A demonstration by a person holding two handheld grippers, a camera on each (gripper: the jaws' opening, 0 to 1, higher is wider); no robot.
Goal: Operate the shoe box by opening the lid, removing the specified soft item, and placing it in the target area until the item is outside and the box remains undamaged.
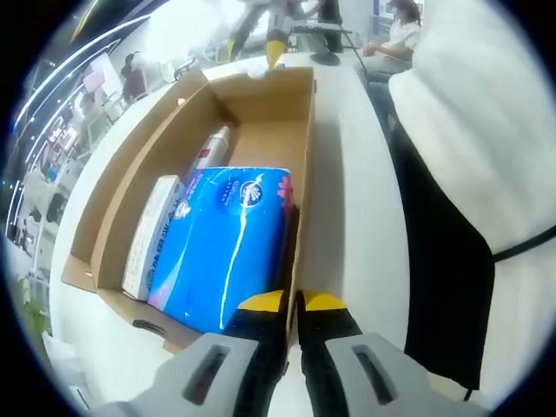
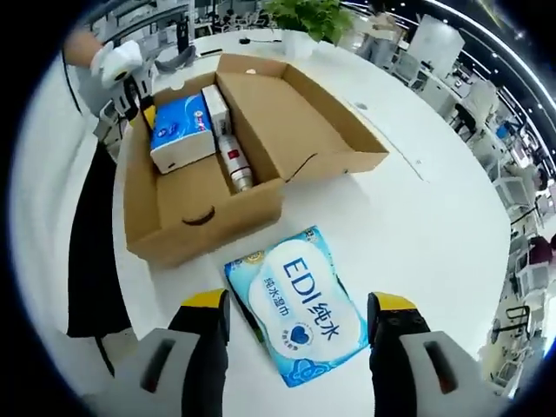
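Shoe box (image 2: 204, 187) sat on the white table (image 2: 417, 234) with its lid (image 2: 304, 117) already folded flat out to the side. Inside it we saw a blue tissue pack (image 1: 230, 248), a flat white box (image 1: 152, 236) beside that, and a slim spray can (image 1: 213, 143) toward the far end.

Left gripper (image 1: 292, 304) was at the box's near side wall, jaws drawn together with the cardboard edge between the tips. We judged it was pinching the wall to steady the box.

Right gripper (image 2: 300, 317) hung over the table in front of the box, jaws wide apart and holding nothing. Between them a soft wet-wipe pack (image 2: 300, 313) lay flat on the table, just beside the box front and fully outside it. We took that for the specified soft item, already delivered.

Our read was that the step in hand was the release and retreat. Doing it well meant lifting the right gripper straight up so neither tip dragged the pack, then easing the left jaws open before pulling away, so the thin wall wasn't creased or torn.
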